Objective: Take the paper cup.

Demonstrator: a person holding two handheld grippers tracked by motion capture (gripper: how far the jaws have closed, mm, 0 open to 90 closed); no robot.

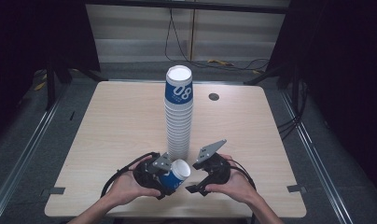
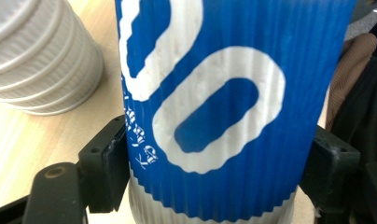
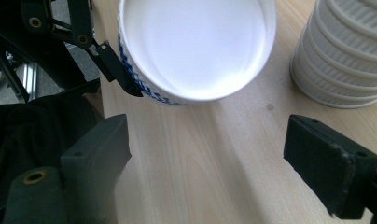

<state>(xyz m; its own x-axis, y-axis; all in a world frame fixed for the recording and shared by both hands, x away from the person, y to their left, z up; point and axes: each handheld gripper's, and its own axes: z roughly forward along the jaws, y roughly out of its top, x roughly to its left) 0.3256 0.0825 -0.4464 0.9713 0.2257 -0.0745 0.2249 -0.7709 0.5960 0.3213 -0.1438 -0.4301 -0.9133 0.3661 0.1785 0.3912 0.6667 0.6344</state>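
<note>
left tongs [image 1: 170, 179]: clamped, jaws tight | right tongs [image 1: 196, 184]: jaws spread, low by table edge

Left tool [image 1: 170, 179]: black body, rounded housing, a grey three-cornered plate on top with small dark screw holes. A black cable loops from its rear. Jaws are matte black blocks, square-edged, each carried on a black link with a brass-coloured rivet at the pivot.

Right tool [image 1: 196, 186]: same black build, grey three-cornered plate with several holes, black cable curving behind. Its jaws are thick black rectangular pads with slightly rough, worn edges; brass-coloured rivet on the near link.

Forearms bare, no sleeves in the high view.
</note>
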